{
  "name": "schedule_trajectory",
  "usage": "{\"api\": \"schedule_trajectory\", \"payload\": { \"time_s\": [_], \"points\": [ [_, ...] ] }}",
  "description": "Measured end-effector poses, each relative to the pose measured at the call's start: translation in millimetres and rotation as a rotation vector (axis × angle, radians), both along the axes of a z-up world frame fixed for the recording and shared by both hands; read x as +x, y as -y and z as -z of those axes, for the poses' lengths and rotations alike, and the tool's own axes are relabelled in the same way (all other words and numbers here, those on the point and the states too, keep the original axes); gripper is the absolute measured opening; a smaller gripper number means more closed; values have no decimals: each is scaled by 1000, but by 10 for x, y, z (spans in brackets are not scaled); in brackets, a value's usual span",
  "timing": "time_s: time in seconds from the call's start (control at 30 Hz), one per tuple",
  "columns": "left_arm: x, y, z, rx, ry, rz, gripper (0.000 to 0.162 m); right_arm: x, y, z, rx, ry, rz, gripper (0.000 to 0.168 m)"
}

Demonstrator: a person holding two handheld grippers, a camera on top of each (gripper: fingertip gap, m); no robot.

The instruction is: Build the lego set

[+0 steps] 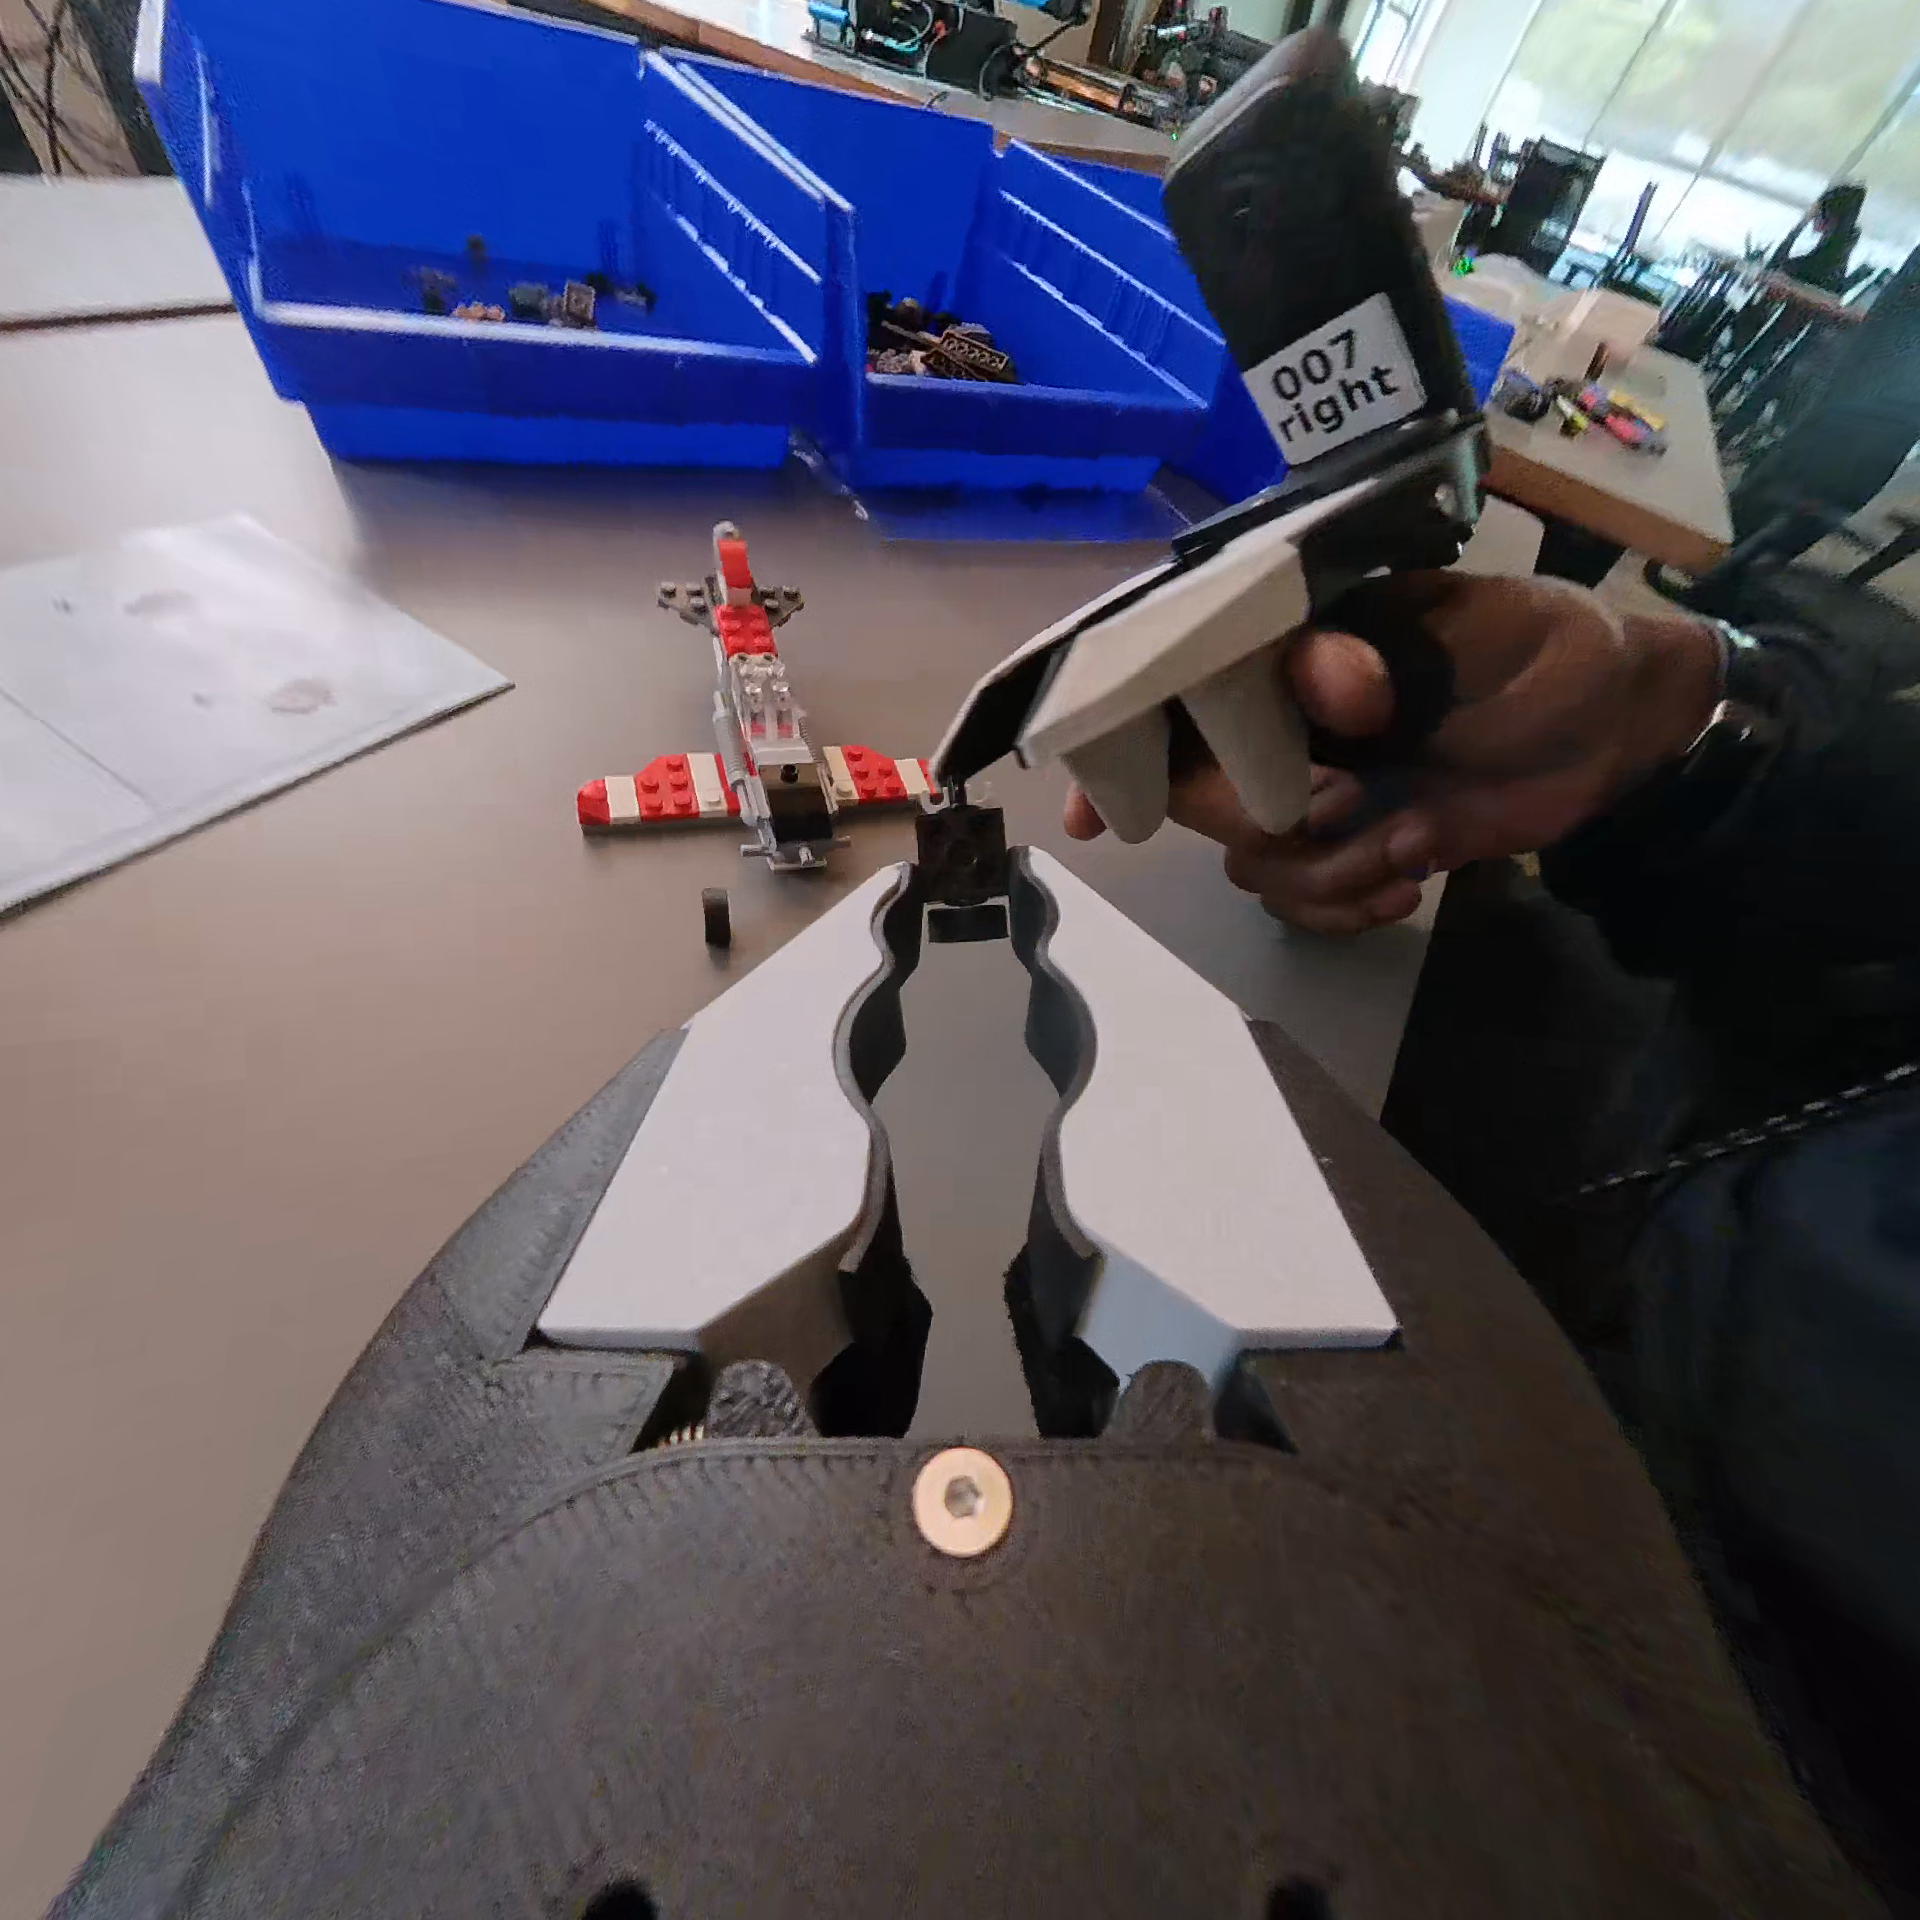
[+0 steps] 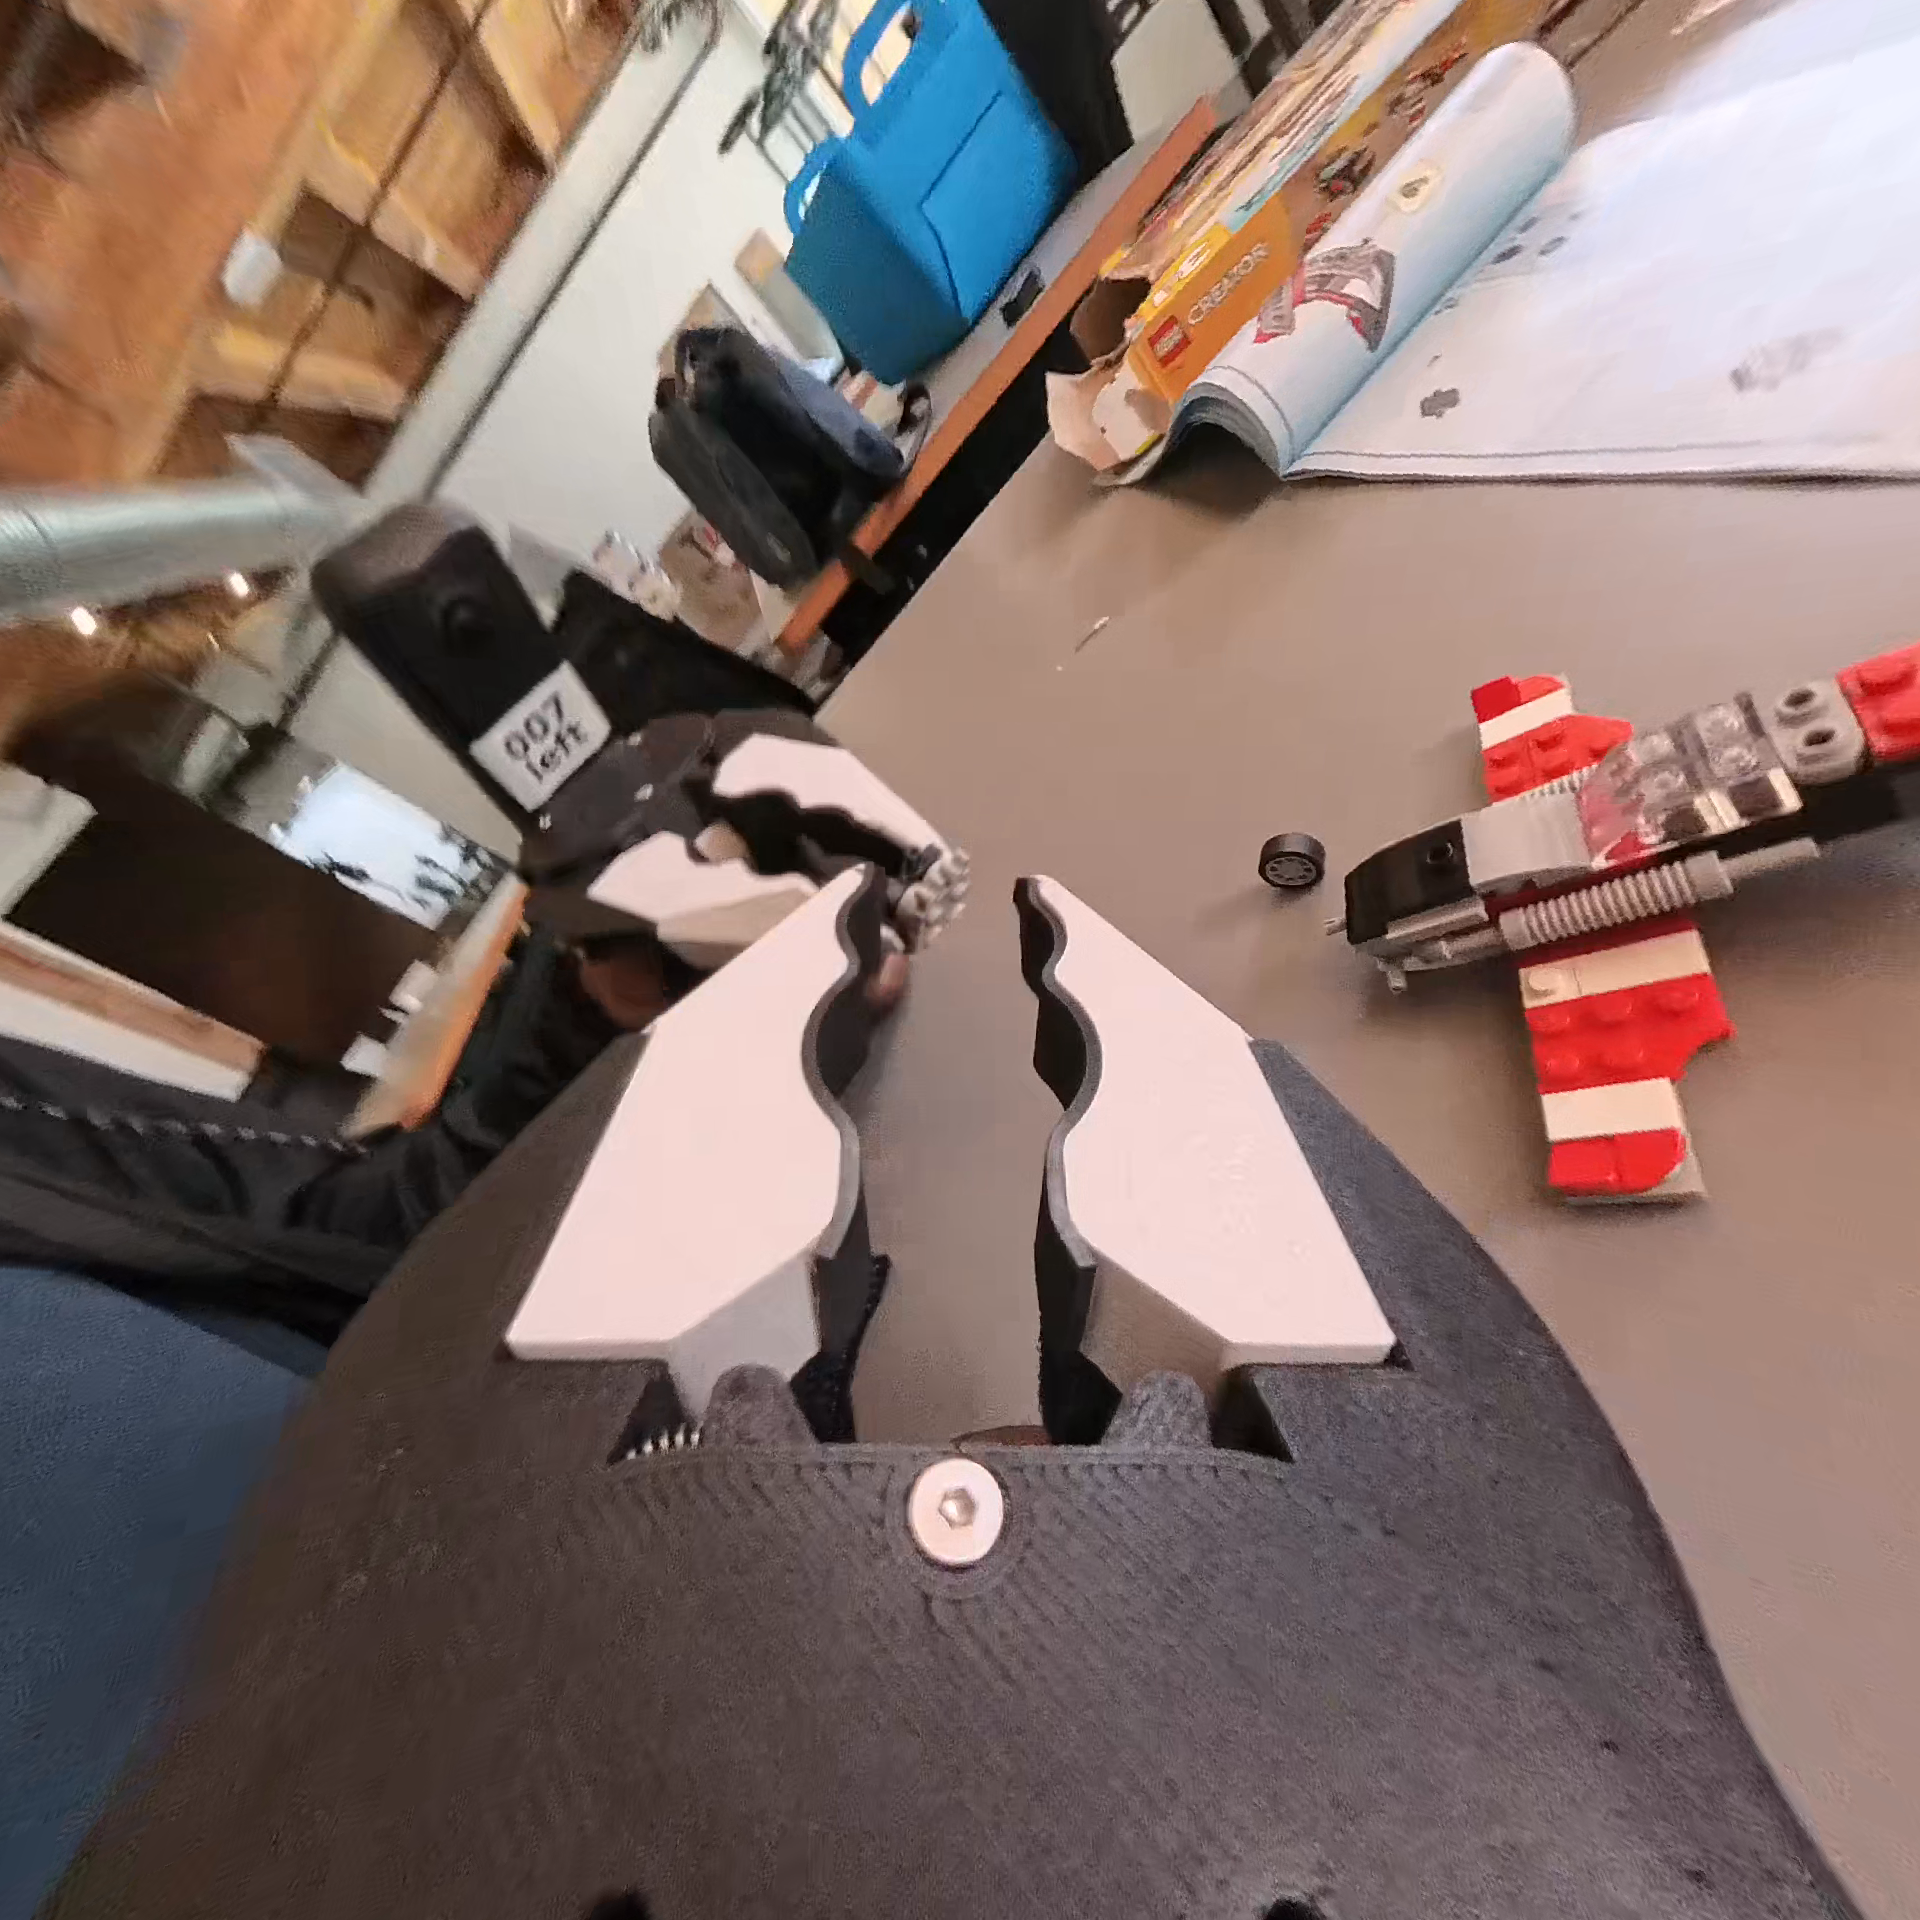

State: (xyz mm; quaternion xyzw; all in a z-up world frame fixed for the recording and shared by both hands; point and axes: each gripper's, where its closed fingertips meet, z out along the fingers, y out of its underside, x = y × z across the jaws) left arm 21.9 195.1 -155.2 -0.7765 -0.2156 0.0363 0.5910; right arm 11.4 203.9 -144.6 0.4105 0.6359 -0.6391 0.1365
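My left gripper (image 1: pixel 961 883) is shut on a small black lego piece (image 1: pixel 961 857) and holds it just above the grey table. A small grey part sits on top of the piece. My right gripper (image 2: pixel 940 894) is open with nothing between its fingers; in the left wrist view its tip (image 1: pixel 951 769) comes down from the right onto the top of that piece. The left gripper (image 2: pixel 914 883) shows at the left of the right wrist view, holding the studded piece (image 2: pixel 940 883). The red, white and grey lego plane (image 1: pixel 748 748) (image 2: pixel 1610 904) lies flat on the table. A loose black wheel (image 1: pixel 715 916) (image 2: pixel 1291 860) lies near its nose.
Blue parts bins (image 1: pixel 582 343) with several small dark pieces stand at the back of the table. An instruction booklet (image 1: pixel 187 665) (image 2: pixel 1621 312) lies open to the left of the plane, with the set's box (image 2: pixel 1205 301) beyond it. A person's hand (image 1: pixel 1455 727) grips the right gripper. Less than 4 cm separates the two grippers' tips. The loose black wheel (image 2: pixel 1291 860) lies around 7 cm away from my right fingertips.
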Motion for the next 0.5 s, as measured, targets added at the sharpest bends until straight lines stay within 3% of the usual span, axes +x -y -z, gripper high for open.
{"api": "schedule_trajectory", "payload": {
  "time_s": [0.2, 0.5],
  "points": [
    [19, -32, -48, -23, -129, 4, 20, 21, 38, -3, -115, 109, 8, 23],
    [16, -46, -91, -10, -175, 0, 20, 66, 53, -69, -194, 143, -24, 12]
  ]
}}
